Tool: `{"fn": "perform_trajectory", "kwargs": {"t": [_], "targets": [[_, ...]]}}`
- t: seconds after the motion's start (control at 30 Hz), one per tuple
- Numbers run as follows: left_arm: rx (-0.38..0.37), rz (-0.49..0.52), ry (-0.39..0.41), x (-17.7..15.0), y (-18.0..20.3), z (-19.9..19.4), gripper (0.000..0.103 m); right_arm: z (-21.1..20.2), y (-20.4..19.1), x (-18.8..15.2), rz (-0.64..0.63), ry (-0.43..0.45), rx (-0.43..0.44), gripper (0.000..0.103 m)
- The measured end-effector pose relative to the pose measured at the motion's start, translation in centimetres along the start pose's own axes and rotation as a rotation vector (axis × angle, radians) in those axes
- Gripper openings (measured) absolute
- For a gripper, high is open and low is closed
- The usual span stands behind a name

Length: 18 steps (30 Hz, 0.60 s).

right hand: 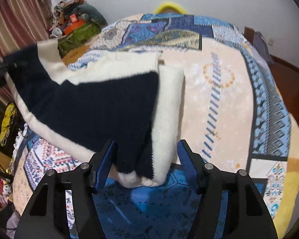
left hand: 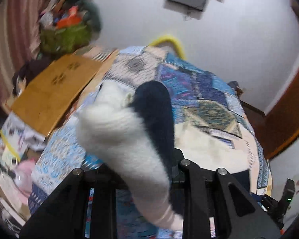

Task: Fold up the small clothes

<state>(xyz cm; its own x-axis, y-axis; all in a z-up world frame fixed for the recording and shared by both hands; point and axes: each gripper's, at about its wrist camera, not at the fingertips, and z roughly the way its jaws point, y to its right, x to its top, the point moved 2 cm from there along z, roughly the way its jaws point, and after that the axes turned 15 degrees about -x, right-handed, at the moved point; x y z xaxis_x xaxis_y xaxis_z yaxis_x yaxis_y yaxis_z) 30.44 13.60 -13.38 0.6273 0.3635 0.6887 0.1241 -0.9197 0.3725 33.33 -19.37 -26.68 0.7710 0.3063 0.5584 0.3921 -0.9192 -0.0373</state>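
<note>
A fuzzy white and navy garment [right hand: 101,107] lies partly folded on the patterned bedspread [right hand: 219,91]. My right gripper [right hand: 146,155] is open, its blue fingers on either side of the garment's near corner. My left gripper [left hand: 149,171] is shut on a part of the same garment [left hand: 127,123], which rises white and navy from between its fingers and is held above the bed. In the right wrist view the garment's far left end [right hand: 24,59] is lifted toward the left gripper at the frame edge.
A brown cardboard sheet [left hand: 55,91] lies at the bed's left side. A green bag [right hand: 77,33] with piled clutter stands by the striped curtain. A yellow loop [right hand: 170,6] shows behind the bed. Floor clutter lies at the left.
</note>
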Motion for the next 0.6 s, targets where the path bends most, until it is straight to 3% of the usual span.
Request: {"fn": "perform_trajectory", "kwargs": {"t": [0.2,0.37,0.6], "targets": [[-0.094,0.118,0.015,1.7,8.9,2.7,0.023,0.4,0.3,-0.1,0.028,-0.011,0.030,0.060],[-0.133,0.222,0.007,0.8,15.0,5.3,0.023,0.6,0.3,-0.3,0.033,-0.010,0.041,0.060],[-0.143,0.389,-0.153,-4.5,18.8,9.5,0.024,0.7,0.7,-0.5,0.054,-0.015,0.070,0.060]]}}
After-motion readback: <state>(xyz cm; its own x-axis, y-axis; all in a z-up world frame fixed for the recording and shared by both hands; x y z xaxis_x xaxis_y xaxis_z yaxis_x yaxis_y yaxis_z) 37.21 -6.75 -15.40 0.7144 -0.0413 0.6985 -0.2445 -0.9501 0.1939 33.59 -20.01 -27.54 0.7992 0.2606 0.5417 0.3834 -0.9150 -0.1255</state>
